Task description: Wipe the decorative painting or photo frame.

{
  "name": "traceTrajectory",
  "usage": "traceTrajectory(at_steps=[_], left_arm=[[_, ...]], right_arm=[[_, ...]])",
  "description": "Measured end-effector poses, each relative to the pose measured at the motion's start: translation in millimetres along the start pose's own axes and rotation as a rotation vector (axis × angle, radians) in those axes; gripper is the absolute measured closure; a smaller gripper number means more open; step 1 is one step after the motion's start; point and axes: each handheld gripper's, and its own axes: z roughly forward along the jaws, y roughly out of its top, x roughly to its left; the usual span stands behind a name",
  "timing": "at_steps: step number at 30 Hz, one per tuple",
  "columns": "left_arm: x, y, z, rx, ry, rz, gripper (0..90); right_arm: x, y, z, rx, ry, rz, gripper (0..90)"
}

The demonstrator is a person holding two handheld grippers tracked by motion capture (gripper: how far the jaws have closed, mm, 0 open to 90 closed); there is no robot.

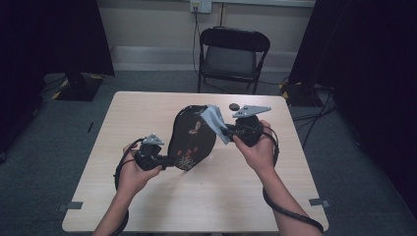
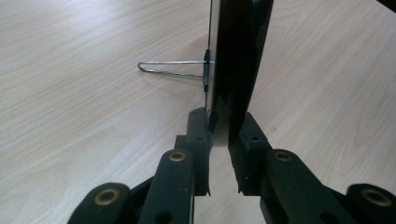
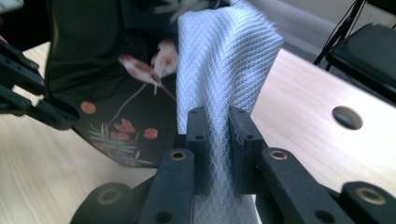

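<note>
A black oval plate [image 1: 192, 137] painted with birds and red flowers stands tilted on edge on the table. My left gripper [image 1: 167, 161] is shut on its lower left rim; in the left gripper view the plate's edge [image 2: 233, 70] sits clamped between the pads, and a wire stand [image 2: 163, 69] juts from its back. My right gripper [image 1: 227, 130] is shut on a pale blue-white cloth [image 1: 214, 120], which lies against the plate's upper right face. In the right gripper view the cloth [image 3: 219, 79] runs up between the jaws beside the painted birds [image 3: 144, 65].
The light wooden table [image 1: 147, 196] has a round cable hole [image 1: 234, 106] near its far edge, seen also as the hole [image 3: 347, 117] at right. A black folding chair [image 1: 231, 56] stands behind the table. Dark curtains flank both sides.
</note>
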Motion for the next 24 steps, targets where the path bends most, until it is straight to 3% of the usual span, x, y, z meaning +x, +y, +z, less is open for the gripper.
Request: traceTrajectory(at_steps=[15, 24], left_arm=[[0.9, 0.1, -0.5, 0.002, -0.003, 0.0, 78.6], [1.3, -0.8, -0.9, -0.003, 0.001, 0.001, 78.7]], right_arm=[[5.1, -45.8, 36.3, 0.094, 0.037, 0.042, 80.2], [11.8, -72.1, 57.3, 0.176, 0.047, 0.04, 80.1]])
